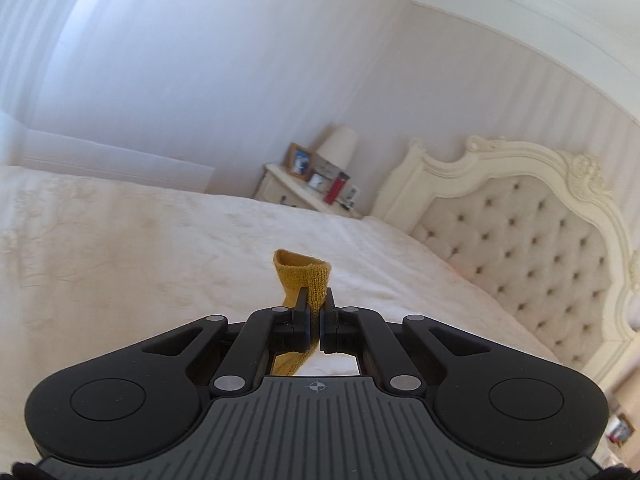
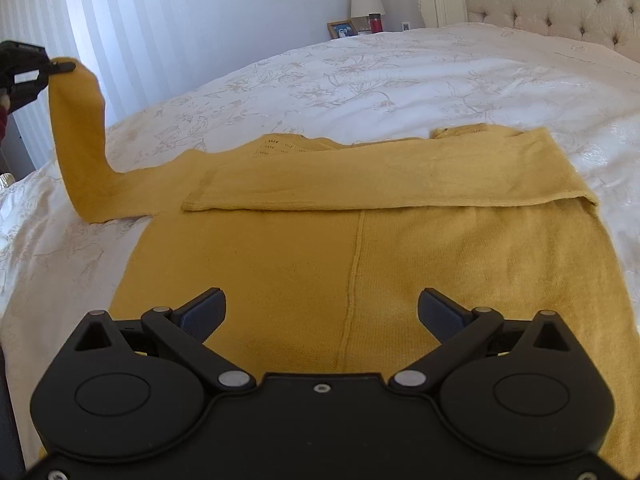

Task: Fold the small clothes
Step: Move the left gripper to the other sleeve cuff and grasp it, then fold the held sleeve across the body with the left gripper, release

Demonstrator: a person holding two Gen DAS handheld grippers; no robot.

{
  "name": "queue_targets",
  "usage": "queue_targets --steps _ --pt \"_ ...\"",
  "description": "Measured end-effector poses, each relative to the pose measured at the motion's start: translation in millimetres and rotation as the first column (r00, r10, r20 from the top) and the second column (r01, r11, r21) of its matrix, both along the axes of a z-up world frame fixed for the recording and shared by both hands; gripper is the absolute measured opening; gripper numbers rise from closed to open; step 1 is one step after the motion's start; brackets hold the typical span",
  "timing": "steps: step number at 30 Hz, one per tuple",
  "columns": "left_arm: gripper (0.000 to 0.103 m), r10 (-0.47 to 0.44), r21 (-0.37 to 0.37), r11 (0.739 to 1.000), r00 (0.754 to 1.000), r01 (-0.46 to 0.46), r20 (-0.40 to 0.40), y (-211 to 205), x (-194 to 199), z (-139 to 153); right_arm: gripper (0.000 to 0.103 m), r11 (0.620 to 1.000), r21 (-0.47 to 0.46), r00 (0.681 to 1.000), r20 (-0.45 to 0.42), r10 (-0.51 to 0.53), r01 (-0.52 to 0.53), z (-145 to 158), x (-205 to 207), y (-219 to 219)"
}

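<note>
- One mustard-yellow sweater (image 2: 320, 264) lies spread flat on the bed (image 2: 400, 76), its body nearest the right wrist camera.
- Two sleeves: one sleeve (image 2: 392, 184) is folded flat across the chest of the sweater; the other sleeve (image 2: 80, 140) rises from the bedcover at the left of the garment, lifted by its cuff (image 1: 302, 276).
- Two hand-held grippers. The left hand-held gripper (image 1: 316, 300) has its jaws pinched together on the cuff, with knit fabric showing above and below the fingers; in the right wrist view the same hand-held gripper appears at the upper left edge, holding the sleeve end above the bed.
- The right hand-held gripper (image 2: 322, 312) has its jaws spread wide with nothing between them, and it hovers over the lower body of the sweater; whether it touches the fabric cannot be told.
- One tufted headboard (image 1: 520, 240) stands at the far end of the bed.
- One nightstand (image 1: 288, 190) beside it carries one lamp (image 1: 340, 146), several picture frames and one red bottle (image 1: 335, 189).
</note>
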State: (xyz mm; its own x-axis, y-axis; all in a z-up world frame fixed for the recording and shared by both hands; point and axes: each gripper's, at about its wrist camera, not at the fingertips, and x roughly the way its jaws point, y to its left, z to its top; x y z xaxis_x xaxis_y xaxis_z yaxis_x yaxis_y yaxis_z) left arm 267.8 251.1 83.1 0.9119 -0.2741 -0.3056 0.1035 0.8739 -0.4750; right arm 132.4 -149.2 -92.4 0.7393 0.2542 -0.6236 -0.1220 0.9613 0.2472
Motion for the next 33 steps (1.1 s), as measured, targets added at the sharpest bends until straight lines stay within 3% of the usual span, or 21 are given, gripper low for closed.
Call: queue_targets --steps 5,10,15,18,20,22,27,33 --pt "0.003 -0.16 0.006 0.987 0.987 0.159 0.004 -111 22 -8 0.102 0.998 0.026 0.998 0.016 -0.056 0.056 -3 -11 -23" --pt "0.003 -0.278 0.01 0.96 0.957 0.279 -0.081 -210 42 -57 0.102 0.994 0.026 0.993 0.051 -0.104 0.103 -1 -13 -45" --pt "0.004 -0.347 0.035 0.931 0.912 0.363 -0.22 -268 42 -113 0.102 0.987 0.06 0.986 0.069 -0.151 0.147 2 -13 -67" --pt "0.006 -0.374 0.075 0.911 0.889 0.405 -0.265 -287 39 -130 0.102 0.979 0.084 0.98 0.061 -0.191 0.186 2 -15 -78" --pt "0.013 -0.393 0.096 0.899 0.885 0.427 -0.251 -285 28 -131 0.102 0.975 0.09 0.976 0.057 -0.211 0.205 2 -15 -83" --pt "0.034 -0.405 0.132 0.89 0.889 0.436 -0.212 -277 7 -126 0.102 0.971 0.091 0.973 0.052 -0.227 0.222 2 -15 -87" --pt "0.035 -0.342 0.247 0.886 0.913 0.392 -0.221 -247 -33 -134 0.102 0.962 0.128 0.969 0.025 -0.246 0.241 -4 -13 -91" --pt "0.035 -0.144 0.307 0.92 0.94 0.243 -0.311 -177 -58 -165 0.102 0.961 0.162 0.972 0.032 -0.233 0.225 -3 -10 -88"
